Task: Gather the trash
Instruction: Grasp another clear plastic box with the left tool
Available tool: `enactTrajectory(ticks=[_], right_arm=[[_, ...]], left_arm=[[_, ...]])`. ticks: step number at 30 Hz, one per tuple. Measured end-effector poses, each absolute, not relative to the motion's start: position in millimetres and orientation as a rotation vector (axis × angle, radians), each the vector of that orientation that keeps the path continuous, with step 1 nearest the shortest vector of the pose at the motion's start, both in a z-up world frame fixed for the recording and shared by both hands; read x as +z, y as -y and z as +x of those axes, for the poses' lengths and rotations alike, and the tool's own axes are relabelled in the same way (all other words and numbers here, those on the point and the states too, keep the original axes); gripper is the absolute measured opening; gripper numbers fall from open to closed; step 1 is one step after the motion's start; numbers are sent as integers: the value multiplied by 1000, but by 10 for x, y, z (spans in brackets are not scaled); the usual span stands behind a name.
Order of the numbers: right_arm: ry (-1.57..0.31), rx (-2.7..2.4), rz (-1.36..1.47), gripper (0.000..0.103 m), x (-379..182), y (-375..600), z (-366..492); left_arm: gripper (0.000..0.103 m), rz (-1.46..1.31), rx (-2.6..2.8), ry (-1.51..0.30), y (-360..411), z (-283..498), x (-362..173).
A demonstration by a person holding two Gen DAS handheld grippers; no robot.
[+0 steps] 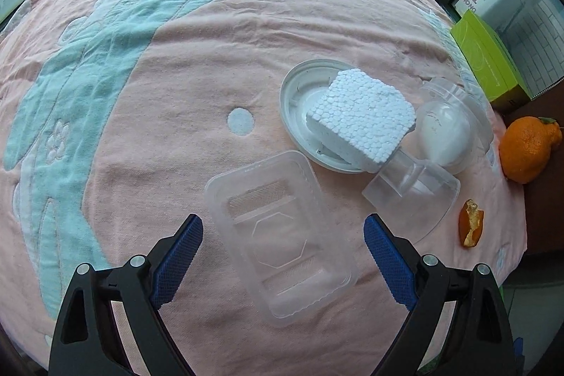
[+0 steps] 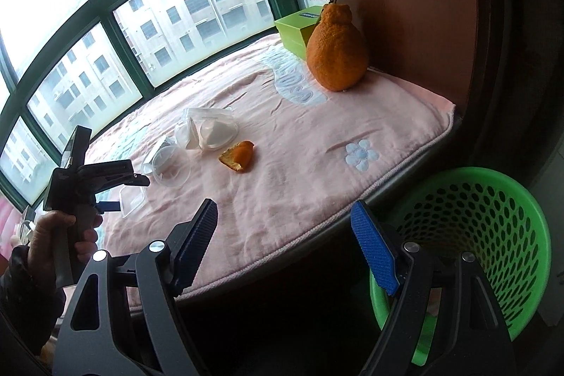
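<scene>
The left gripper [image 1: 283, 236] hangs with fingers released above the clear rectangular plastic tray [image 1: 280, 236], on the pink blanket [image 1: 197, 66] with free room leftwards. The right gripper [image 2: 283, 224], fingers released and empty, is at the blanket's front edge beside the green perforated plastic basket [image 2: 493, 199]; the window label reads "CHANGHON".

The green basket [image 2: 493, 235] was cut off by the lower edge of the right wrist view, and its near rim was hidden behind the right gripper's fingers [image 2: 373, 256]. Left of the basket, the clear tray [image 2: 132, 201] lay partly hidden behind the left gripper [image 2: 107, 206]. The white lid [image 1: 299, 101] was largely covered by the foam block [image 1: 363, 115]. Lettering on the green box [image 2: 292, 27] beyond the basket was too small to read.
</scene>
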State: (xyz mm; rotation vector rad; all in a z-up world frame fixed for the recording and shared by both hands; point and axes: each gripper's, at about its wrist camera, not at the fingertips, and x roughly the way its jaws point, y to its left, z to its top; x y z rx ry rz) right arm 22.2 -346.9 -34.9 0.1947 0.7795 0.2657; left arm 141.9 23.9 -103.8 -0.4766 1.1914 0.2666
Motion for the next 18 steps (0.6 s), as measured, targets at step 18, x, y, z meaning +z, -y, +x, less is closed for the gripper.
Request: enactTrajectory(ticks=[18], right_arm=[[-818, 316, 124, 78, -440, 3105, 519]], left_arm=[[57, -503, 188, -1187, -289, 1377, -1061]])
